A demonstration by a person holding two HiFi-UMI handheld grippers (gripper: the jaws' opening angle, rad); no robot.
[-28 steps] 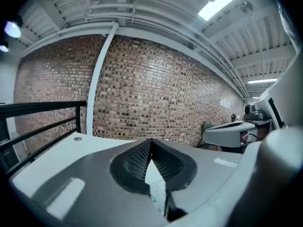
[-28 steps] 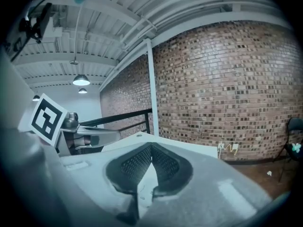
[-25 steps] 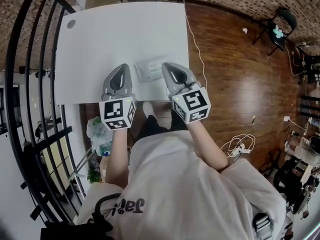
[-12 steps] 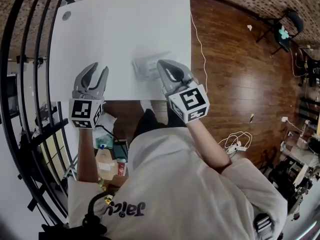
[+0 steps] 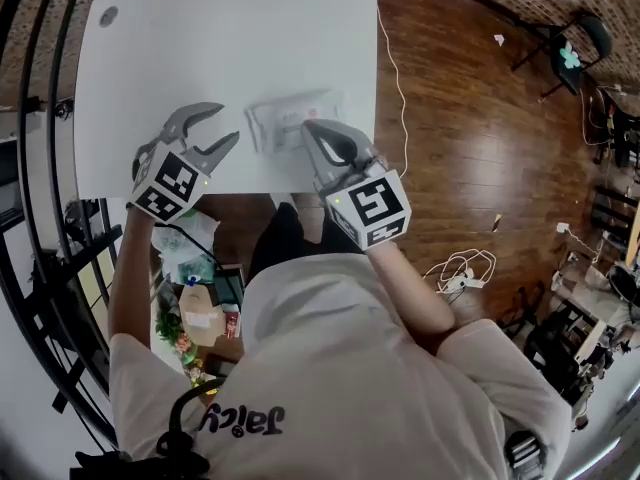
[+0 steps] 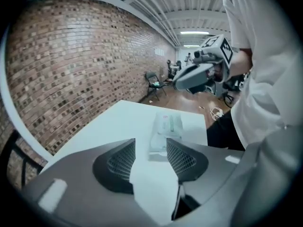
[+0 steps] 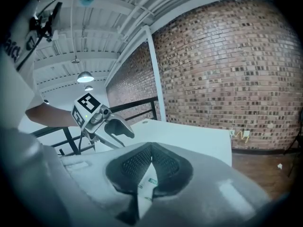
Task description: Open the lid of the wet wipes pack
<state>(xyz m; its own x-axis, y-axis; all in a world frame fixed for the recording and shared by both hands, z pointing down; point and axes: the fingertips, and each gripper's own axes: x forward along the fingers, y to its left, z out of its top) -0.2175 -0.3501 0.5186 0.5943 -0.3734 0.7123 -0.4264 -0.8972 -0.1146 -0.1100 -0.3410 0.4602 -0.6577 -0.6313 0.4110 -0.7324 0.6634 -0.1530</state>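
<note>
The wet wipes pack (image 5: 275, 123) lies flat near the front edge of the white table (image 5: 230, 38), its lid down as far as I can see. My left gripper (image 5: 225, 125) hovers just left of the pack with its tips aimed at it. Its jaws have just been opening and nothing is between them. In the left gripper view the pack (image 6: 165, 129) lies ahead, beyond the tips of the left gripper (image 6: 150, 145). My right gripper (image 5: 310, 128) is shut and empty over the pack's near right part. In the right gripper view a strip of the pack (image 7: 147, 179) shows under its closed tips (image 7: 150, 146).
A black railing (image 5: 40, 218) runs along the table's left side. Wooden floor (image 5: 450, 118) with a trailing cable (image 5: 395, 78) lies to the right. Bags and packets (image 5: 190, 268) sit below the table's front edge, by the person's legs.
The left gripper swung out to the left, then sank and rolled toward the pack, and its jaws went from shut to open. The right gripper came down a little over the pack.
</note>
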